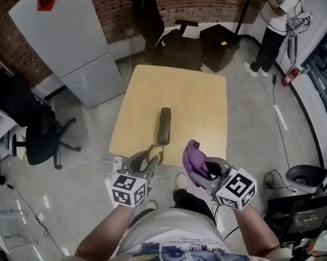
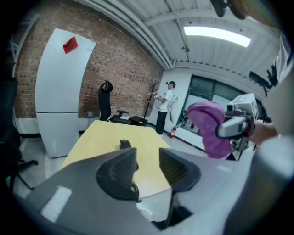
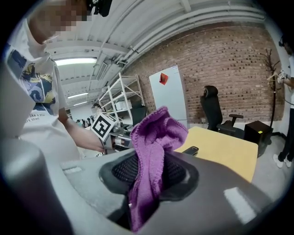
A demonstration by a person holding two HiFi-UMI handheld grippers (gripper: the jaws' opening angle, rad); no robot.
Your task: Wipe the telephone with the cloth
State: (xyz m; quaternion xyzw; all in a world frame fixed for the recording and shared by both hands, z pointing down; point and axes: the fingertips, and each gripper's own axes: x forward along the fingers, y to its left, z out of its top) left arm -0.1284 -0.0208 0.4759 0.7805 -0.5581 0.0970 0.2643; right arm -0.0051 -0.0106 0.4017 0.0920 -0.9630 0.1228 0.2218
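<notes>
A black telephone handset (image 1: 164, 125) lies lengthwise on the light wooden table (image 1: 194, 94), near its front edge. My left gripper (image 1: 153, 154) hovers at the table's front edge just short of the handset, open with nothing between its jaws. In the left gripper view the handset (image 2: 125, 144) shows past the left pad, and the gripper (image 2: 148, 158) has a clear gap. My right gripper (image 1: 199, 166) is shut on a purple cloth (image 1: 194, 157), which bunches up above the jaws. In the right gripper view the cloth (image 3: 154, 137) hangs through the gripper (image 3: 149, 160); the handset (image 3: 190, 150) lies beyond.
A white fridge (image 1: 69, 45) stands at the back left and a black office chair (image 1: 40, 139) to the left. Another chair and dark boxes (image 1: 176, 46) sit behind the table. A person (image 1: 275, 27) stands at the far right. A bin (image 1: 307, 176) is at the right.
</notes>
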